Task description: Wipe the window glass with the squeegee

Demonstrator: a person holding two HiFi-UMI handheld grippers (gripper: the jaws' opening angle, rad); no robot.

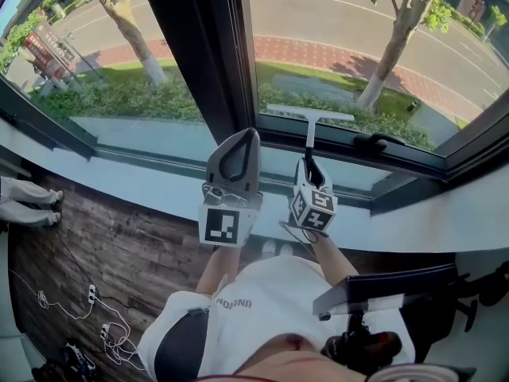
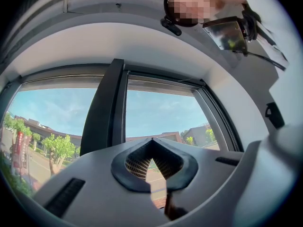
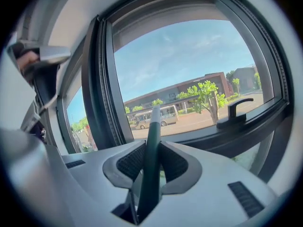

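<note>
My right gripper (image 1: 308,165) clamps the squeegee (image 1: 310,115) by its handle. The blade lies crosswise at the bottom edge of the right pane (image 1: 358,22), straight ahead. My left gripper (image 1: 236,146), pinched together and empty, sits alongside.

A dark wood-plank floor (image 1: 127,245) runs beneath the long white window sill (image 1: 421,221). At 8 o'clock, tangled white cables with plugs (image 1: 102,325) lie on the floor. At 9 o'clock, a person's pale shoes (image 1: 36,205) rest on it.
</note>
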